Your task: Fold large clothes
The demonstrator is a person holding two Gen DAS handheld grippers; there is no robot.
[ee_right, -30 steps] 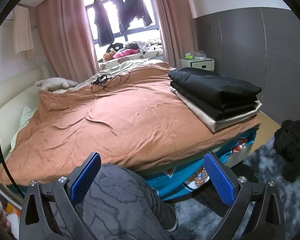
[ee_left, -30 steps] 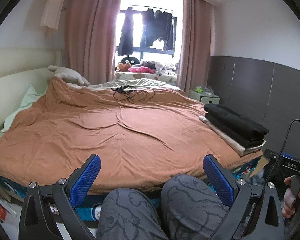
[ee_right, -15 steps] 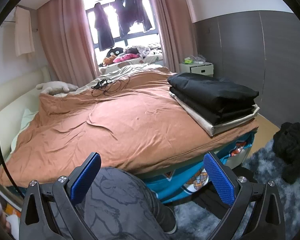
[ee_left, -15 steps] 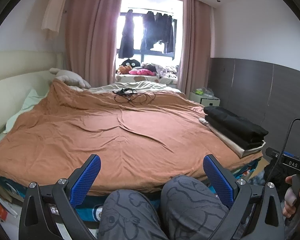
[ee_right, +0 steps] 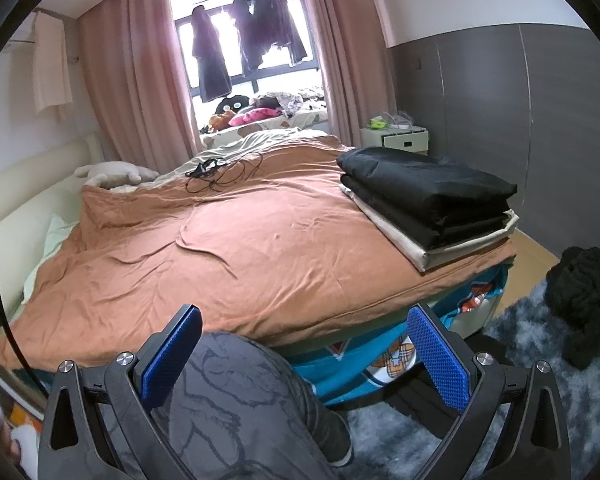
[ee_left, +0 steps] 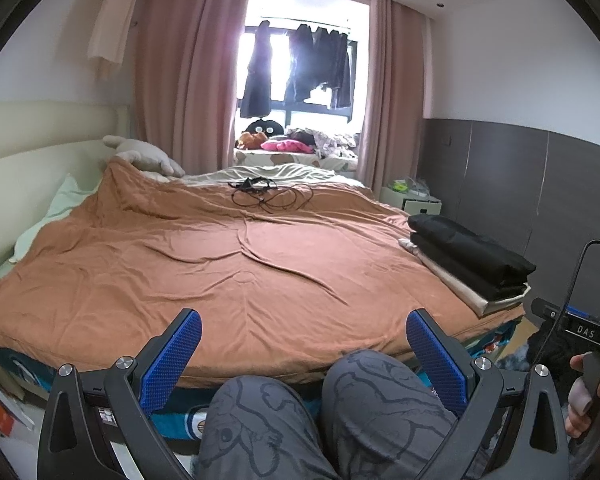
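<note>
A stack of folded clothes [ee_left: 468,256] [ee_right: 428,196], black pieces over a beige one, lies at the right edge of the bed. A crumpled black garment [ee_right: 584,292] sits on the floor rug at the right. My left gripper [ee_left: 300,344] is open over the person's knees [ee_left: 320,412], with nothing between its blue pads. My right gripper [ee_right: 304,340] is open too and holds nothing; it is above one knee [ee_right: 236,392] and the bed's corner. Both are well short of the stack.
A brown duvet [ee_left: 220,264] [ee_right: 228,248] covers the bed, with a tangle of black cable [ee_left: 268,194] far back. A white nightstand [ee_right: 396,140] stands by the grey wall. Dark clothes hang at the window [ee_left: 300,64]. A grey shag rug [ee_right: 512,340] lies right of the bed.
Both views have tilted up slightly, so the bed and stack sit a little lower in frame. Both grippers stay open and empty.
</note>
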